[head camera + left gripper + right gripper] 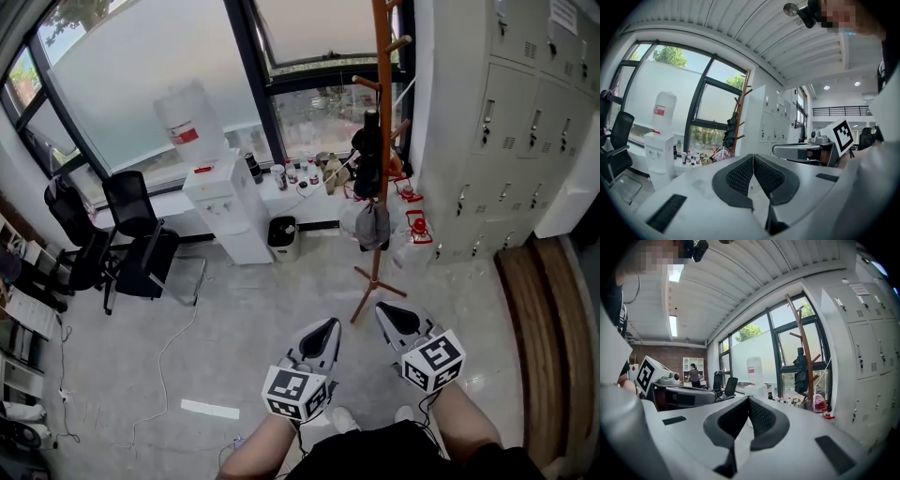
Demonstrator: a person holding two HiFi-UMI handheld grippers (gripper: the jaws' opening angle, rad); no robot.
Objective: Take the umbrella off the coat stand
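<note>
- Grey office floor (234,319) runs from your feet to a wall of tall windows, with nothing lying between you and the stand.
- Two black office chairs (131,239) sit far left by the glass. A white water cooler (225,206) stands beside them, well away from your path.
- Your left tool (325,328) is held low and about level in front of you, pointing towards the stand. Its jaws are pressed together with nothing between them. It looks like a carrying pose, not a reach.
- The wooden coat stand (380,112) stands on spread feet just in front of the windowsill, close beside the grey lockers (506,122).
- The umbrella (367,155) hangs about halfway up the stand from one of the upturned pegs, close against the pole. You will likely have to lift it up and off.
- Something grey, perhaps a bag (373,225), hangs just below it.
- Your right tool (389,314) sits beside the left one, also closed on nothing and well short of the stand.
- The umbrella is black, folded shut and hanging upright, a narrow dark bundle against the bright window. I cannot make out its handle or strap.
</note>
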